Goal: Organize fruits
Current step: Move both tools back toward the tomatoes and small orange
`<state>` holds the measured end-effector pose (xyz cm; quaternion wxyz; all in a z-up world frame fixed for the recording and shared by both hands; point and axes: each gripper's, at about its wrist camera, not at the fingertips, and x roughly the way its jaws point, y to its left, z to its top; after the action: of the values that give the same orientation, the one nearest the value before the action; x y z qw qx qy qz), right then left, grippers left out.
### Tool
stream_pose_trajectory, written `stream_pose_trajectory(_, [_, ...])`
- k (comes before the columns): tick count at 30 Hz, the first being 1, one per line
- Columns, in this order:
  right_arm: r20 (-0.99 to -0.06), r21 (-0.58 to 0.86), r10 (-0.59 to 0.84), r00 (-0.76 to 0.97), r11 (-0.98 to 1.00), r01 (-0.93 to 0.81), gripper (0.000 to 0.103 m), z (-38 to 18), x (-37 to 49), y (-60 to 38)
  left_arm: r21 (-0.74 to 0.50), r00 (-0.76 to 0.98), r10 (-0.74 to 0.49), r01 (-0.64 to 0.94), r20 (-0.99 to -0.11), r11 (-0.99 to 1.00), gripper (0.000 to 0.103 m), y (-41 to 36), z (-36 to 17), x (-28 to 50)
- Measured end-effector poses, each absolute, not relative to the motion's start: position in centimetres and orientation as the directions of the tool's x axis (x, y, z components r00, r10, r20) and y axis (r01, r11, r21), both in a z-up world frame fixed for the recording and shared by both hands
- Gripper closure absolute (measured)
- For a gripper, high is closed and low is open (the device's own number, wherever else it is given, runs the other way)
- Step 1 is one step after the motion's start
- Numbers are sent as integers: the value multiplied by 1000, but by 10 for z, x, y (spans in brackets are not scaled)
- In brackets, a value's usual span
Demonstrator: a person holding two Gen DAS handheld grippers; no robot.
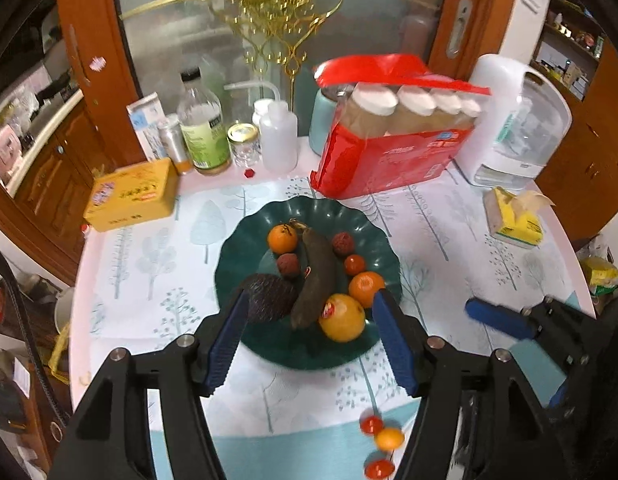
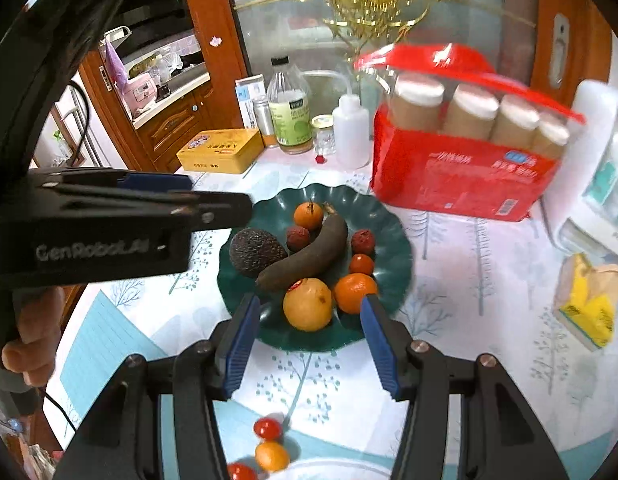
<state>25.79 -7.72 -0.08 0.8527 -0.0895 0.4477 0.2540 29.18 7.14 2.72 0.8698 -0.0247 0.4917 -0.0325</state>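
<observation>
A dark green scalloped plate (image 1: 265, 344) (image 2: 397, 248) holds a dark brown banana (image 1: 315, 276) (image 2: 309, 256), an avocado (image 1: 269, 298) (image 2: 255, 252), a yellow orange with a sticker (image 1: 343, 318) (image 2: 308, 304), two tangerines, two lychees and a cherry tomato. Two cherry tomatoes (image 1: 371, 425) (image 2: 267, 428) and a small kumquat (image 1: 389, 439) (image 2: 272, 456) lie on the cloth in front of the plate. My left gripper (image 1: 309, 320) is open and empty above the plate's near edge. My right gripper (image 2: 309, 320) is open and empty, and also shows in the left wrist view (image 1: 501, 318).
Behind the plate stand a red pack of white-capped bottles (image 1: 393, 148), a yellow tin (image 1: 133, 196), a glass bottle (image 1: 203, 128), a squeeze bottle (image 1: 278, 136) and a small jar. A white appliance (image 1: 513, 120) and a yellow tissue pack (image 1: 513, 220) sit right.
</observation>
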Motion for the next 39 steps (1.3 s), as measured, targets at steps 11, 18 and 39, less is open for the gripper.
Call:
stream_pose_trajectory(11, [-808, -17, 288, 515, 861, -508, 50, 52, 189, -96, 3, 599, -29, 53, -800, 999, 29, 65, 85, 194])
stream_pose_trajectory(18, [-811, 36, 314, 493, 868, -495, 50, 44, 164, -112, 47, 620, 10, 44, -784, 998, 24, 50, 58, 142])
stream_pose_trajectory(39, [-908, 166, 327, 263, 855, -491, 51, -112, 167, -109, -191, 408, -154, -49, -900, 980, 24, 14, -140, 111])
